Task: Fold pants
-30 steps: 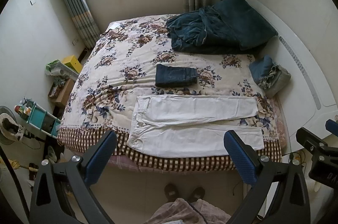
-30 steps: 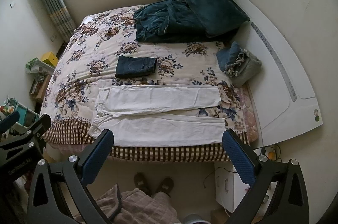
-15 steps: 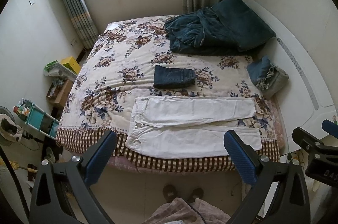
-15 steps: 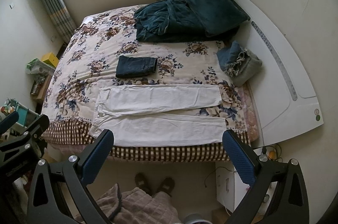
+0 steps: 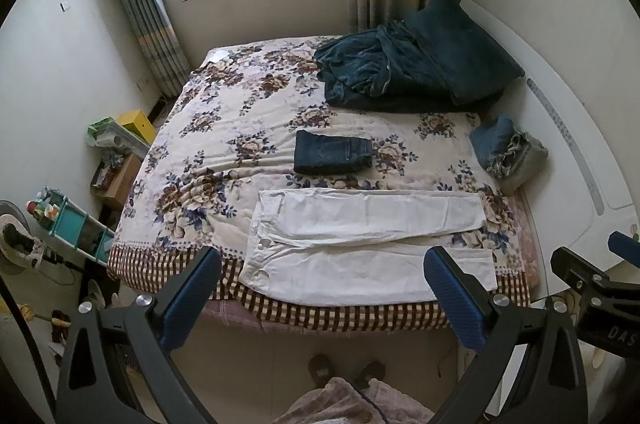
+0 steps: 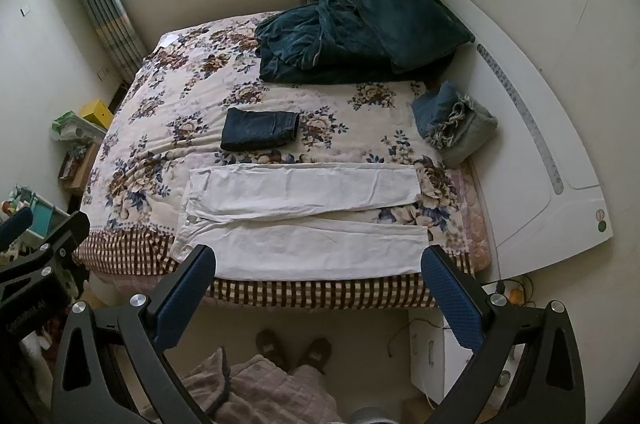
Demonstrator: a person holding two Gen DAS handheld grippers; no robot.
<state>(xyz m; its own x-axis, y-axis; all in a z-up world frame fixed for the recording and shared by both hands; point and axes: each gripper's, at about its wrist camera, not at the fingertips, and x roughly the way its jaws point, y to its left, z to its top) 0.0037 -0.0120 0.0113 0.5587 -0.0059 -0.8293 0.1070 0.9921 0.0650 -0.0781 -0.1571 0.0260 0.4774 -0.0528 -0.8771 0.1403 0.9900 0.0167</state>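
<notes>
White pants flat on bed; both claws spread wide, empty.
Risk: near leg overhangs the edge; a one-sided pinch could drag it off.

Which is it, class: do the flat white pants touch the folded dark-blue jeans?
Apart. The right wrist view shows a strip of floral bedspread between the white pants and the dark-blue jeans.

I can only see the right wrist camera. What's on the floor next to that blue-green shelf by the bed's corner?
Observer: A round fan stands just left of the shelf, at the very edge of the left wrist view.
Operator: What does my right gripper look like from over there?
Observer: The right gripper is in the air by the near end of the white headboard. It is clear of the white pants.
</notes>
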